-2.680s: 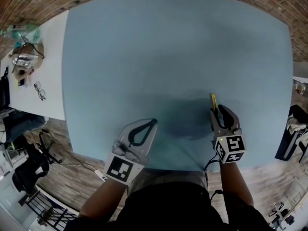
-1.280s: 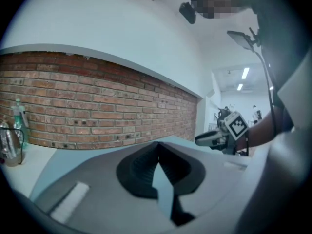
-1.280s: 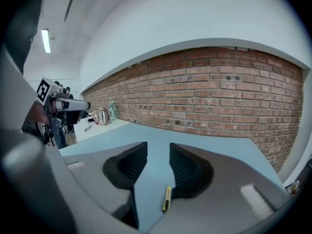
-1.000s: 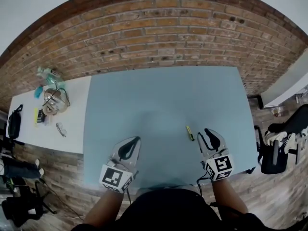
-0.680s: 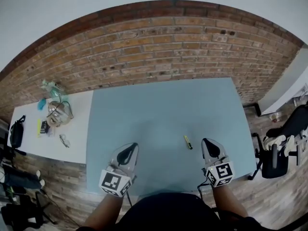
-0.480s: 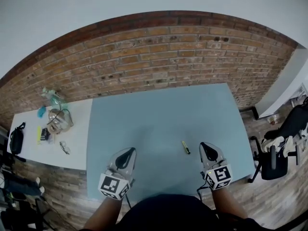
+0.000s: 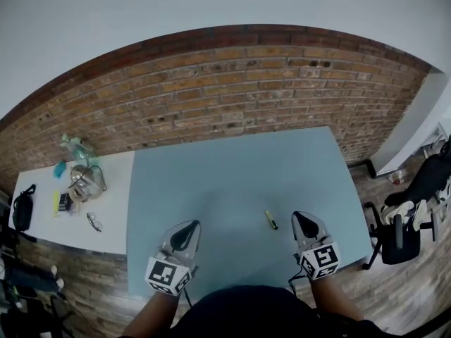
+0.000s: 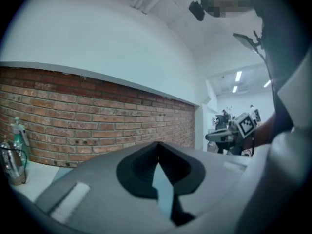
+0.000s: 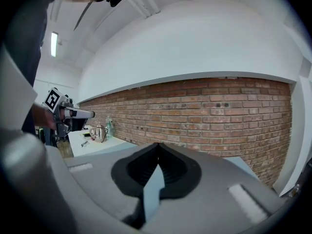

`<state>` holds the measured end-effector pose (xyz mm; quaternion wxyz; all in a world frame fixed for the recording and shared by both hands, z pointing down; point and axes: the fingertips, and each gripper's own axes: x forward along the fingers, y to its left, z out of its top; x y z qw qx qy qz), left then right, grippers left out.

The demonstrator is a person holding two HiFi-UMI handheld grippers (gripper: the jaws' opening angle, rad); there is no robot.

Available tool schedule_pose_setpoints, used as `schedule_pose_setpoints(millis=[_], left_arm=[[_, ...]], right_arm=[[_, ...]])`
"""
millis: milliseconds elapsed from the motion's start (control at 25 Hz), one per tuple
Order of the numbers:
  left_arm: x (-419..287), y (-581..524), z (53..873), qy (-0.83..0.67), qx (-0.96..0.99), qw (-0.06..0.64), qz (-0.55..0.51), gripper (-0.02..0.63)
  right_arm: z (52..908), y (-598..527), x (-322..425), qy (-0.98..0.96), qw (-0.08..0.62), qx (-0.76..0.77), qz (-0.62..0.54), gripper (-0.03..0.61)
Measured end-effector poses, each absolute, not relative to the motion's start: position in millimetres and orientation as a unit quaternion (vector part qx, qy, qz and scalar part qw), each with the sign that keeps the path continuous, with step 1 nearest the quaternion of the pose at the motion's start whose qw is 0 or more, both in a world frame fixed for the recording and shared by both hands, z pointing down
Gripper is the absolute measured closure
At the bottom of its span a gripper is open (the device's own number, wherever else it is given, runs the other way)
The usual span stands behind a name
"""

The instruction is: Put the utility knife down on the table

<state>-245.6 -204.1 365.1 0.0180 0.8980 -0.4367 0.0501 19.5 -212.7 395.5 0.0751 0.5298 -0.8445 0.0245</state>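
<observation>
Both pressed together, empty: left gripper (image 7: 191,224), right gripper (image 7: 297,216). Light, stiff, probably slick knife (image 7: 270,220) flat on table (image 7: 232,164); best pinched mid-handle.

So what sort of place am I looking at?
Likely a lab or workshop: a blue table by a brick wall, a cluttered white side table, and strip lights overhead.

The utility knife (image 7: 270,220) is lying flat on the light blue table (image 7: 232,167), in the near right part of the top, with nothing touching it. It is showing as a small, slim item, yellow with a dark section. Its long axis is running roughly away from the person, far end leaning slightly left.
</observation>
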Motion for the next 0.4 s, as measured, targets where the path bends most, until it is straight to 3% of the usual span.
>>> schedule_pose_setpoints(millis=[400], left_arm=[[-264, -199, 360, -0.455, 0.889, 0.012, 0.039, 0.611]], right_arm=[[394, -212, -2, -0.859, 0.085, 0.505, 0.016, 0.577]])
